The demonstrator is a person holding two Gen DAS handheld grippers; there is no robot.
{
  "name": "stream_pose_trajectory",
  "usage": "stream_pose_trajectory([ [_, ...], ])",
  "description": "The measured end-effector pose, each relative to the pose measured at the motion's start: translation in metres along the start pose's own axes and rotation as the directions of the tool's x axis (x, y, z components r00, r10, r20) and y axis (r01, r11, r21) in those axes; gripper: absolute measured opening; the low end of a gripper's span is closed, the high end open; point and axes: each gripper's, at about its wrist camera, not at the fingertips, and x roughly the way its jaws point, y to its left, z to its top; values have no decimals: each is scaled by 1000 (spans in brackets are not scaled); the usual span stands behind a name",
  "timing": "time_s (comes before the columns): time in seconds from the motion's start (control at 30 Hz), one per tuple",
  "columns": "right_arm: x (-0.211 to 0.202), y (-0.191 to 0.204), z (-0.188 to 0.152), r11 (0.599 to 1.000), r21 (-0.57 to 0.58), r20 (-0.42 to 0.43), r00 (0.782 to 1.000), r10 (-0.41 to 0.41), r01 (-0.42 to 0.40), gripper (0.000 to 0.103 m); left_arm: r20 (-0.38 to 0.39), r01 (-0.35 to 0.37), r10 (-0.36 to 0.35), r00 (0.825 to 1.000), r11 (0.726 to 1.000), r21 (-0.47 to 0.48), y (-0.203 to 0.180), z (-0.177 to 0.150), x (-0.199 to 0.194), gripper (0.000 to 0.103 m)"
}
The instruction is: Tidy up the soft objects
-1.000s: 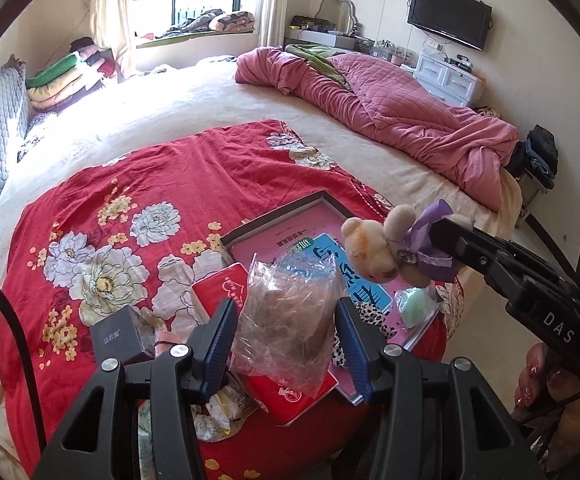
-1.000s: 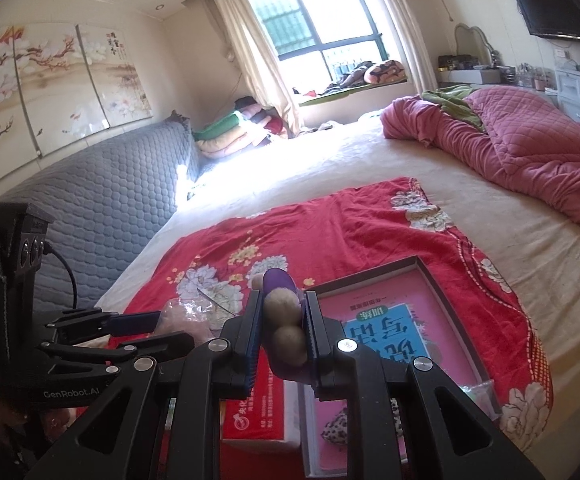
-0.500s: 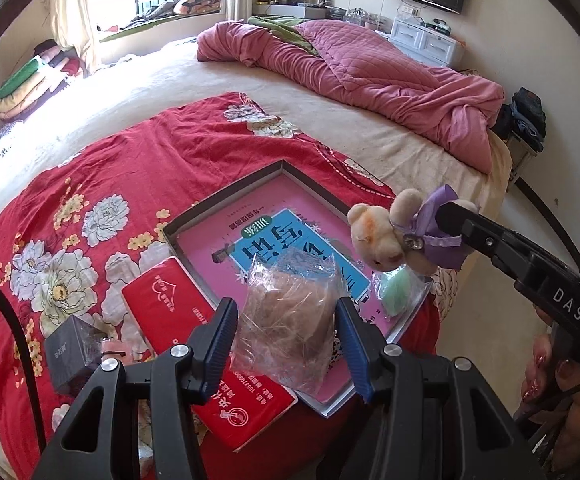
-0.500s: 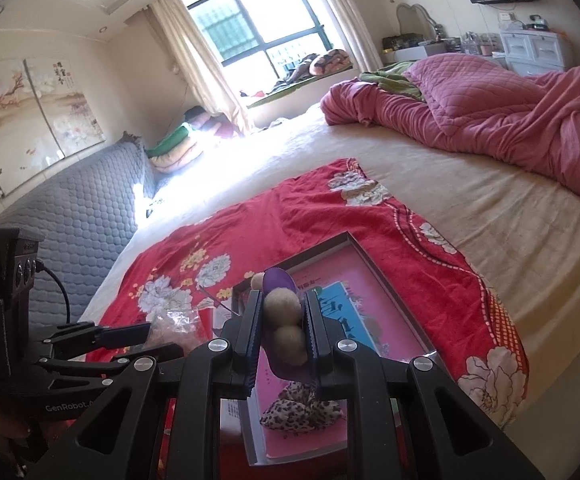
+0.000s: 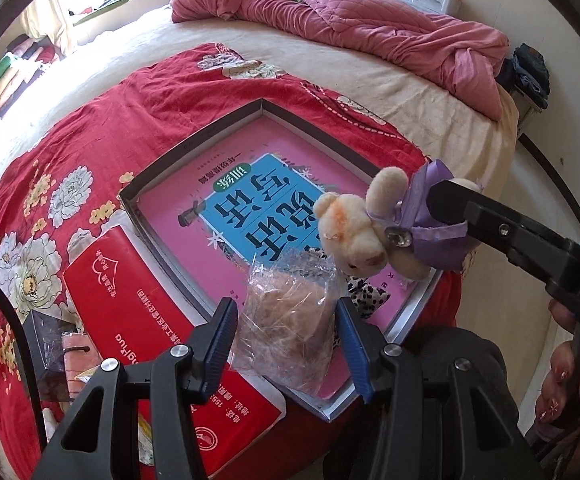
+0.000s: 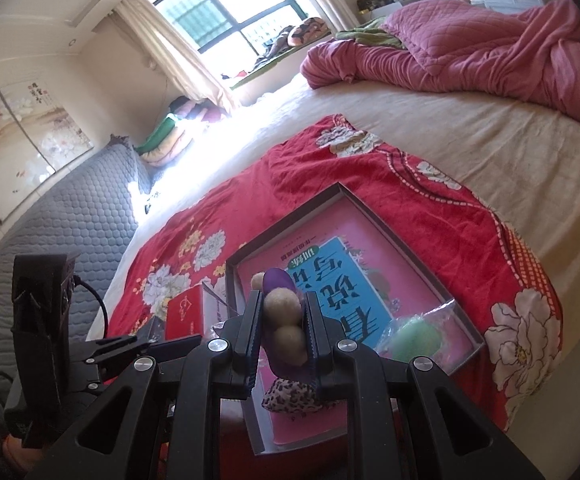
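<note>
My left gripper [image 5: 287,322] is shut on a clear plastic bag [image 5: 290,320] with a brownish fluffy thing inside, held above the near corner of a shallow box [image 5: 193,148]. To its right in the left wrist view, my right gripper [image 6: 283,296] is shut on a small cream teddy bear [image 5: 354,232] in a purple dress, also over the box. The bear [image 6: 285,340] fills the gap between the pads. In the box lie a pink and blue book [image 5: 249,200], a leopard-print soft piece [image 6: 290,396] and a green soft thing [image 6: 414,340] in plastic wrap.
The box sits on a red flowered cloth [image 5: 89,128] spread on a bed. A red packet [image 5: 129,300] and a small dark box [image 5: 45,332] lie left of it. A pink quilt [image 5: 350,20] is heaped at the far side. The bed edge [image 5: 470,280] is at the right.
Both grippers have come down and closer to the box, tilting further downward. The bag and the bear stay held as before.
</note>
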Motion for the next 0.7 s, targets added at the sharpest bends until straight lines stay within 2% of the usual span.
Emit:
stream_pose_trajectory([
  [0.37, 34, -19, -17, 997, 60, -88, 995, -43, 48, 21, -60, 4, -3, 998, 1000, 16, -2, -2, 22, 51],
  [0.7, 34, -25, -16, 977, -22, -71, 975, -213, 212, 27, -105, 6, -5, 994, 1000, 13, -3, -1, 39, 51],
])
